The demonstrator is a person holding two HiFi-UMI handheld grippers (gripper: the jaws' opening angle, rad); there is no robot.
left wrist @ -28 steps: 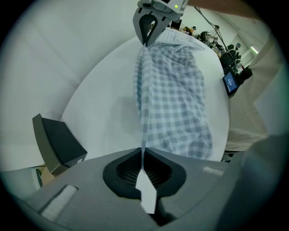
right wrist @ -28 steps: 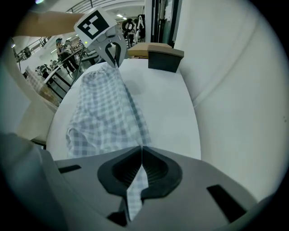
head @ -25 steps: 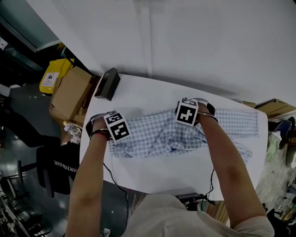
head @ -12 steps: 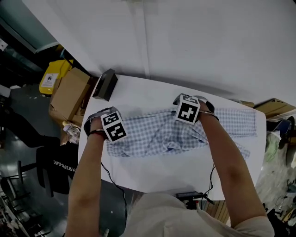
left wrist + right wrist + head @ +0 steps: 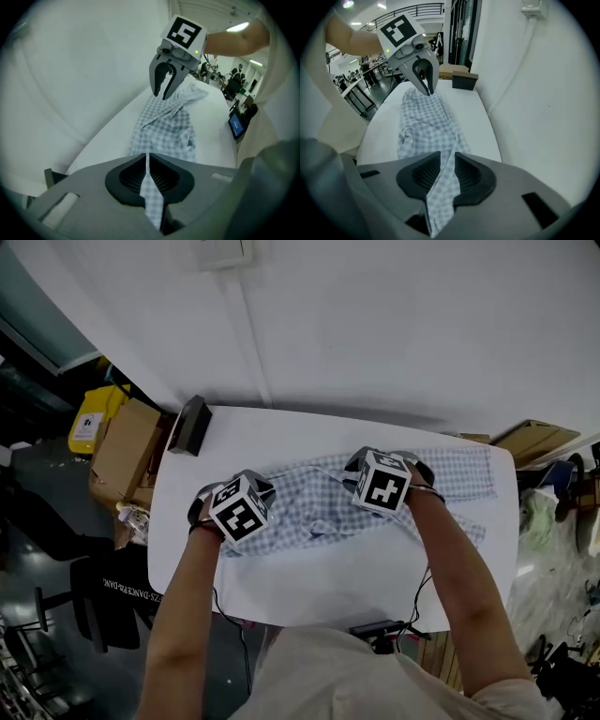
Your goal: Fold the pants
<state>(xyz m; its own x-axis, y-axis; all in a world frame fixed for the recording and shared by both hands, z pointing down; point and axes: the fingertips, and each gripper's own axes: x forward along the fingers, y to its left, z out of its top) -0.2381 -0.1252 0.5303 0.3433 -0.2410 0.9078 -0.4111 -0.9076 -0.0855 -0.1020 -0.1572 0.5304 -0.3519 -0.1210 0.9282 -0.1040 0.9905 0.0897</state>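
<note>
**Pants** (image 5: 314, 502): blue-and-white check, lying crumpled lengthways on the white counter (image 5: 309, 573). One leg lies flatter, stretched toward the counter's right end.

**Left tongs** (image 5: 147, 158): pressed almost together, having just been closing. They pinch a thin fold of the checked cloth between the pads. The tongs point steeply down over the left end of the pants, where the cloth is drawn up off the counter.

**Right tongs** (image 5: 447, 159): set slightly wider, likewise just closing. They clamp a thicker fold of the same cloth near the middle of the garment.

**Dark box** (image 5: 190, 425): stands at the counter's far left corner, apart from the pants.

**Cardboard box** (image 5: 122, 451) and **yellow container** (image 5: 89, 418): off the counter, beyond its left edge.
</note>
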